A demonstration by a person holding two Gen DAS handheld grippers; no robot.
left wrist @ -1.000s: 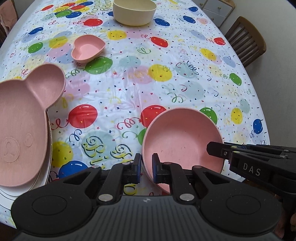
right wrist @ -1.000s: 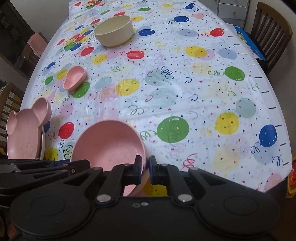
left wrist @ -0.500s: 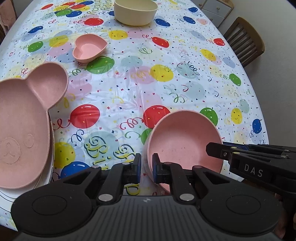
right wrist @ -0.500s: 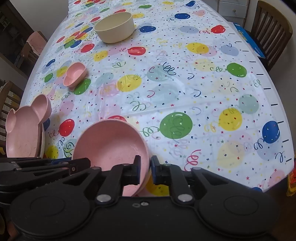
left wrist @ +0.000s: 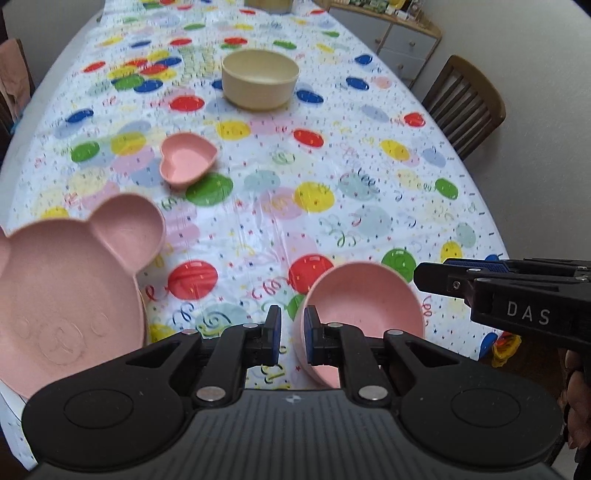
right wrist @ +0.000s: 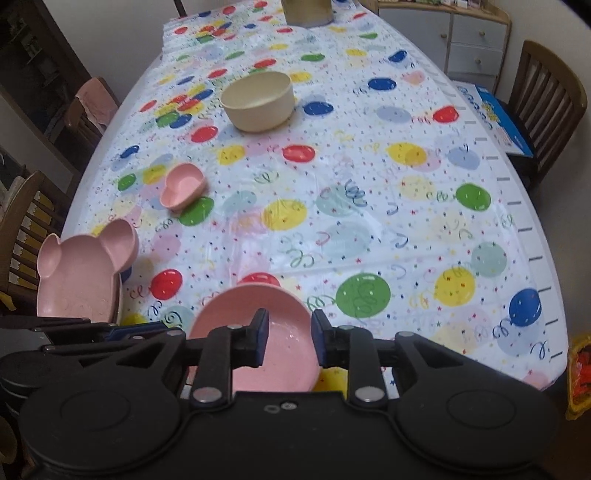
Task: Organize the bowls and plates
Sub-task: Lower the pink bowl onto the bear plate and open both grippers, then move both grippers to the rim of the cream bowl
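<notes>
My left gripper [left wrist: 293, 332] is shut on the near left rim of the round pink bowl [left wrist: 365, 299], which hangs tilted just above the balloon tablecloth. Over the same pink bowl [right wrist: 273, 317], my right gripper [right wrist: 289, 334] has its jaws opening. The bowl's right rim lies between the pads, which do not press on it. In the left wrist view the right gripper [left wrist: 424, 275] comes in from the right. To the left lies a pink bear-shaped plate [left wrist: 62, 291] on a white plate [left wrist: 7, 402]. Farther off are a pink heart dish [left wrist: 188, 160] and a cream bowl [left wrist: 260, 79].
The balloon-print tablecloth [right wrist: 369, 221] covers a long table. Wooden chairs stand at the right [right wrist: 546, 103] and left [right wrist: 29, 229] sides. A tan container [right wrist: 306, 11] sits at the far end, and a white drawer unit [right wrist: 472, 44] is behind the table.
Both grippers have risen and more of the far table shows. The right jaws have opened off the pink bowl's rim. The left gripper still holds the bowl, now more tilted.
</notes>
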